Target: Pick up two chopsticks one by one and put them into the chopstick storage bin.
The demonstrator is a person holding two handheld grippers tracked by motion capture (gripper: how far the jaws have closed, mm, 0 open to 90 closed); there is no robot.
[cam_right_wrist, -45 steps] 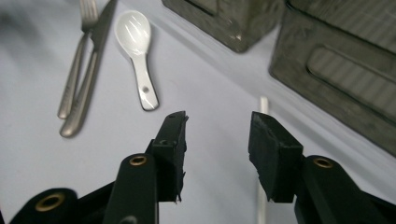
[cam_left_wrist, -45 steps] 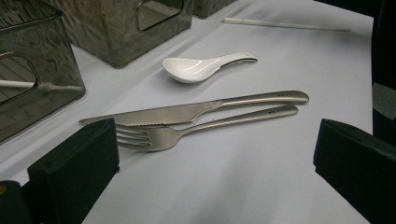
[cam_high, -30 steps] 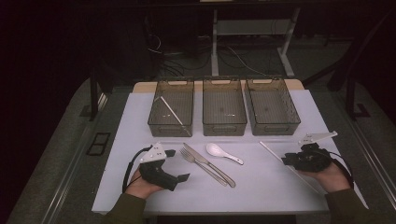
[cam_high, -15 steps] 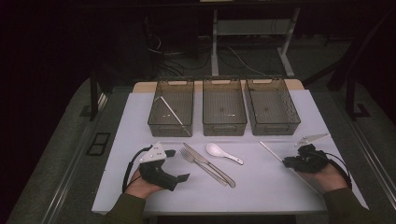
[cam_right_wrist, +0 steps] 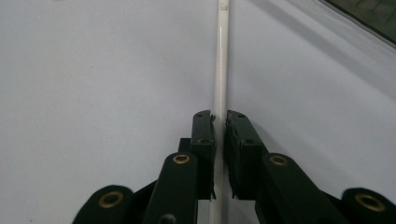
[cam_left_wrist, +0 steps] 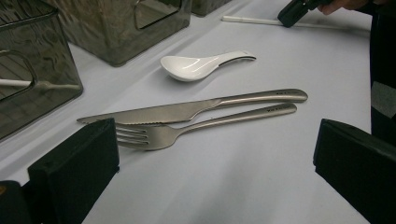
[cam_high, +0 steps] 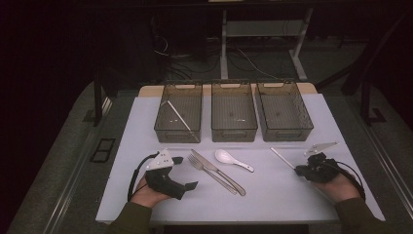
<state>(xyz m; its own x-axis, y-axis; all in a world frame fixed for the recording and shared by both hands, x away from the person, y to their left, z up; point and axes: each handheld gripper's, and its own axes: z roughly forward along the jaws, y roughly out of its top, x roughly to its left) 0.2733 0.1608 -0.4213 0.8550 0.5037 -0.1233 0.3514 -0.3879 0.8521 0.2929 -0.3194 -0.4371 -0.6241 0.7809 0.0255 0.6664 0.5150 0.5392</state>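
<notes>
Right gripper view: a white chopstick (cam_right_wrist: 219,84) is clamped between nearly shut jaws of the right gripper (cam_right_wrist: 219,140), which have just been closing on it.

The chopstick lies flat on the white table (cam_high: 272,195), in front of the right-hand bin (cam_high: 284,111); 1 matching stick already rests in the left-hand bin (cam_high: 178,112). A level, straight lift is advised so the thin stick is not pivoted. The left gripper (cam_high: 182,171) is held wide open, empty, near the fork (cam_left_wrist: 196,128).

High view looks down on the white table (cam_high: 146,126); both gripper views skim it closely, sharing the white chopstick (cam_right_wrist: 219,70).
</notes>
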